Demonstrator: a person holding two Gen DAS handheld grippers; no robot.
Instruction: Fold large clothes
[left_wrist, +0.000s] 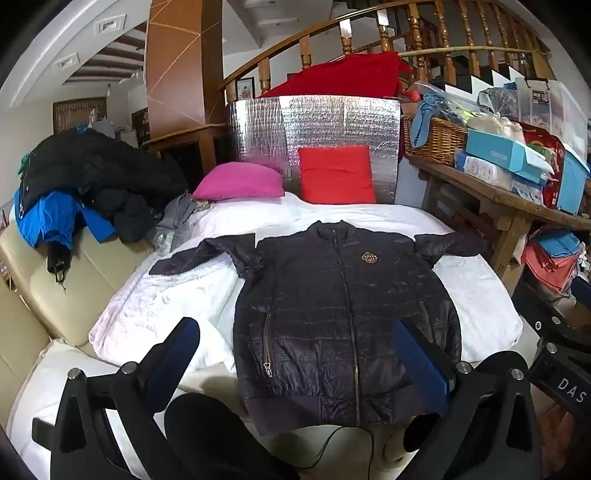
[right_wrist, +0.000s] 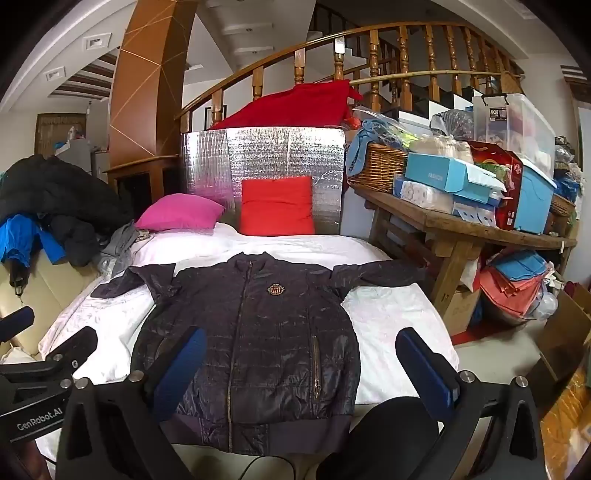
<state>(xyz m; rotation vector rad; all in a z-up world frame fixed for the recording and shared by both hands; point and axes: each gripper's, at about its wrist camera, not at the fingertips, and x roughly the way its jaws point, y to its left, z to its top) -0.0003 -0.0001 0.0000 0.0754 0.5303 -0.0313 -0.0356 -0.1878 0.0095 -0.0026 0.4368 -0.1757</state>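
Two grippers are in your hands, both with jaws spread wide and empty: your left gripper (left_wrist: 295, 354) and right gripper (right_wrist: 301, 363) hover over the hem of the dark jacket (left_wrist: 343, 314), which lies flat, zipped, sleeves out, on the white sheet (left_wrist: 166, 306). To the right, a wicker basket (right_wrist: 380, 166) on the wooden table (right_wrist: 461, 225) holds blue cloth; beyond it, a clear lidded bin (right_wrist: 513, 122) with contents too blurred to tell.

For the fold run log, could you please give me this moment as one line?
stage: pre-grasp | dark quilted jacket: flat, zipped, sleeves spread, on white bed cover | left gripper: open, empty | right gripper: open, empty
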